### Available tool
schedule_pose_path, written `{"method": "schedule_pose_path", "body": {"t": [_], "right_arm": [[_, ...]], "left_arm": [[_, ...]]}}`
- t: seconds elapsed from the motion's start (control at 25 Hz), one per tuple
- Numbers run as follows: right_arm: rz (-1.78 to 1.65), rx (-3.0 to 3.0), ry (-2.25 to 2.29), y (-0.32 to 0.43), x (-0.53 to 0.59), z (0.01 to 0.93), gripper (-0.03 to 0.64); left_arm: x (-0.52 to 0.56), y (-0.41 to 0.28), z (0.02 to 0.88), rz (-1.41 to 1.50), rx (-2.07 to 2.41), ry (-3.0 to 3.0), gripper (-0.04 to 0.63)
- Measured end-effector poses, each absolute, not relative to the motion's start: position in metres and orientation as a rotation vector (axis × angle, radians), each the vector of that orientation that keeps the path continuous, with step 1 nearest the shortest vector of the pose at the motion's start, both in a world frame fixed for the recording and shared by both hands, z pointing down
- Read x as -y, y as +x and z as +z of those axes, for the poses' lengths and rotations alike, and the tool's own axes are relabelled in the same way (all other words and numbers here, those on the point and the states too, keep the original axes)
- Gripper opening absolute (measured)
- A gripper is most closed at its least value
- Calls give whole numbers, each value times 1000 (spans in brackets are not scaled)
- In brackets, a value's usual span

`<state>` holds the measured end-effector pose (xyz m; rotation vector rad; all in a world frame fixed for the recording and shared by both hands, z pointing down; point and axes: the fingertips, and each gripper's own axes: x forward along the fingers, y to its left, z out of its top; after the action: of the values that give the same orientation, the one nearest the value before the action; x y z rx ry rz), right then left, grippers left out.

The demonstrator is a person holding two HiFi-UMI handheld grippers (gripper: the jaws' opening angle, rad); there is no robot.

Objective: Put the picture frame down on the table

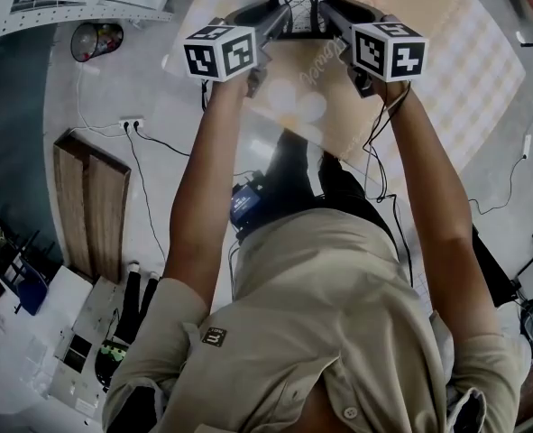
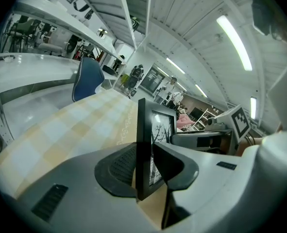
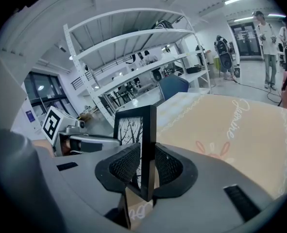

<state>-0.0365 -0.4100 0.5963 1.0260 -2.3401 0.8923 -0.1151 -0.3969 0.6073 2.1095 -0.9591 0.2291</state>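
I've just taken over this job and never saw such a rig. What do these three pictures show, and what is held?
There is no robot arm: a person works two handheld two-jaw grippers; the marker cubes belong to them. The head view looks steeply down from the person's head. The other two views ride on the grippers, looking along their jaws. The left gripper and the right gripper each clamp one side of a black picture frame, upright, with a bare-tree print. Below is a table with a pale checked cloth; whether the frame touches it, I cannot tell.
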Motion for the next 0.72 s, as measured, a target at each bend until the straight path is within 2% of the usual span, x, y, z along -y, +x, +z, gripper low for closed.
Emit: {"method": "schedule_pose_path", "body": {"t": [0.72], "right_arm": [[905,2306,1055,-35,424,621,89]], "left_arm": [[411,-113,628,256,974,2080,97]]}}
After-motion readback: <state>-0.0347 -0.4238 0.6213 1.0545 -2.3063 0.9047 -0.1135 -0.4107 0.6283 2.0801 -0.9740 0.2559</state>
